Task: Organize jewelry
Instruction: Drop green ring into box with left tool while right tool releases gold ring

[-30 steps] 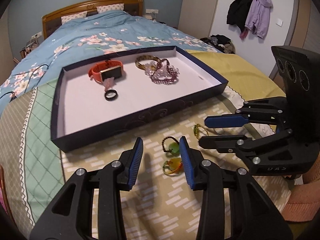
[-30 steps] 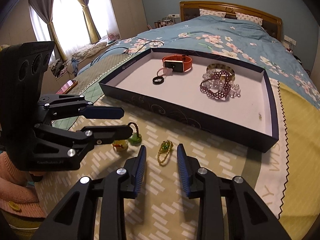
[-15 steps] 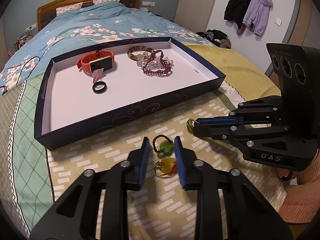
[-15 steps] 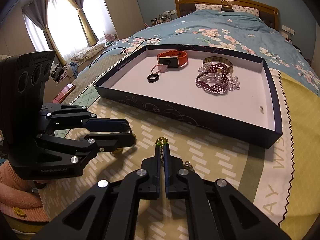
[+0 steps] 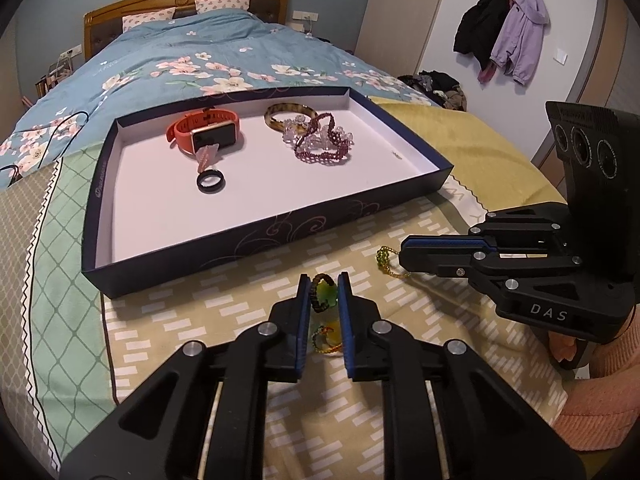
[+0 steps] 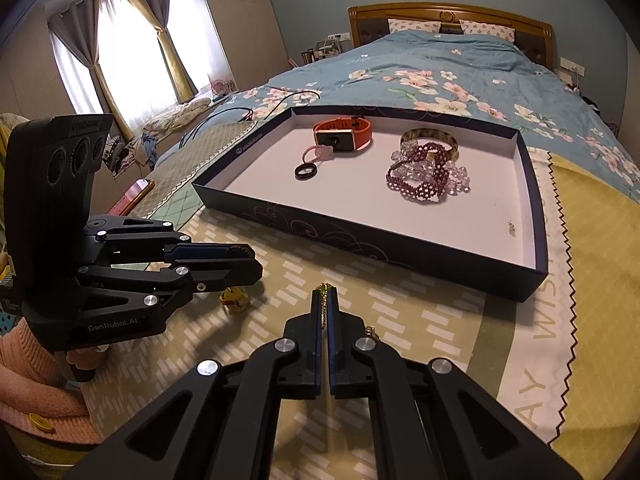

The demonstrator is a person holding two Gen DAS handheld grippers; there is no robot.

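We read "DAS" on our right gripper (image 5: 404,254) – clamped on a gold chain (image 6: 325,300). Our left gripper (image 5: 325,296), "GenRobot.AI", has been closing around a green pendant (image 5: 326,292); contact unclear. Bare blanket (image 5: 224,312) fronts the tray (image 5: 256,236).

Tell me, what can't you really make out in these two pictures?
- Green charm, left view: the left gripper fingers flank it; whether the pads press it is unclear. Right view: hidden behind that gripper.
- Gold chain, right view: pinched edge-on in the shut right gripper, so its shape is lost.
- Speck in the tray: too small to name.
- Person: only pink sleeves show, cut by the edges.
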